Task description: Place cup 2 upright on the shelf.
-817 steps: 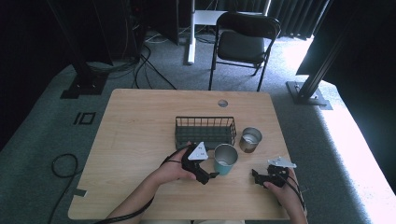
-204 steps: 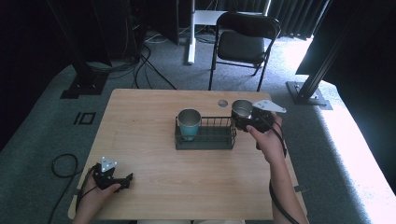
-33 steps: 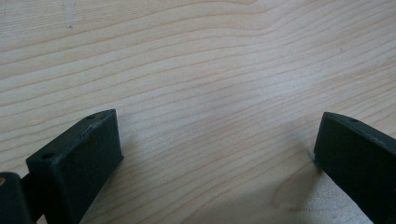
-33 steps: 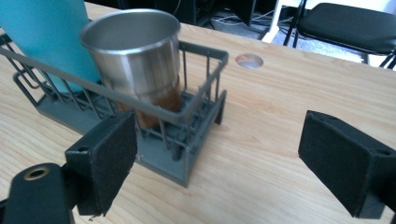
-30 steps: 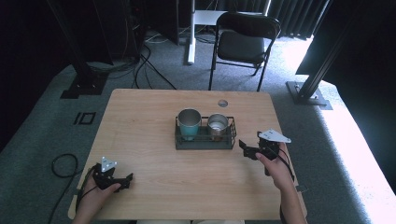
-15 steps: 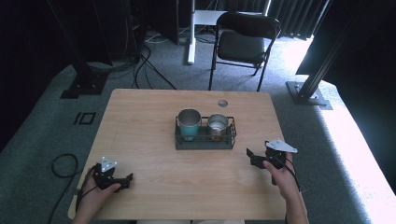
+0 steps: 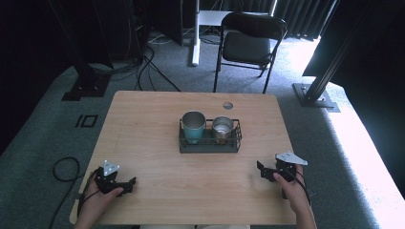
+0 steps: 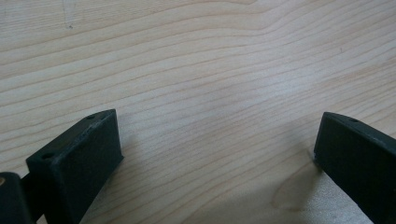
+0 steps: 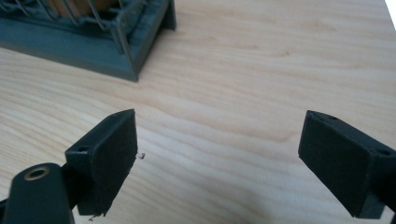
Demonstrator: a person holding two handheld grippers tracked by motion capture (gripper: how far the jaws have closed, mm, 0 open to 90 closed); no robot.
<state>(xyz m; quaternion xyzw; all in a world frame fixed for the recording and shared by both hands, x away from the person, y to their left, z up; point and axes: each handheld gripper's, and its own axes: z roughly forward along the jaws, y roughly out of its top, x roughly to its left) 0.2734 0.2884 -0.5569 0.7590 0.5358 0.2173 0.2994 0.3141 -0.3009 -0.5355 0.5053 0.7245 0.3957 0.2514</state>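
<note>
A dark wire basket (image 7: 209,144) stands in the middle of the wooden table (image 7: 143,124). Inside it stand a teal cup (image 7: 193,127) on the left and a smaller steel cup (image 7: 222,128) on the right, both upright. My left gripper (image 7: 127,186) rests low at the table's front left, open, with bare wood between its jaws. My right gripper (image 7: 261,171) sits at the front right, open and empty, pointing toward the basket. In the right gripper view the basket's corner (image 9: 126,42) lies beyond the wide-apart jaws. Each gripper is held by a hand.
A small round grommet (image 7: 228,105) is set in the table behind the basket. A black folding chair (image 7: 248,45) stands past the far edge. Cables (image 7: 62,167) lie on the floor at the left, and a dark post base (image 7: 315,95) stands at the right.
My right gripper has drawn back from the basket toward the front right of the table and come down lower. The steel cup now stands in the basket. The left gripper has stayed put.
</note>
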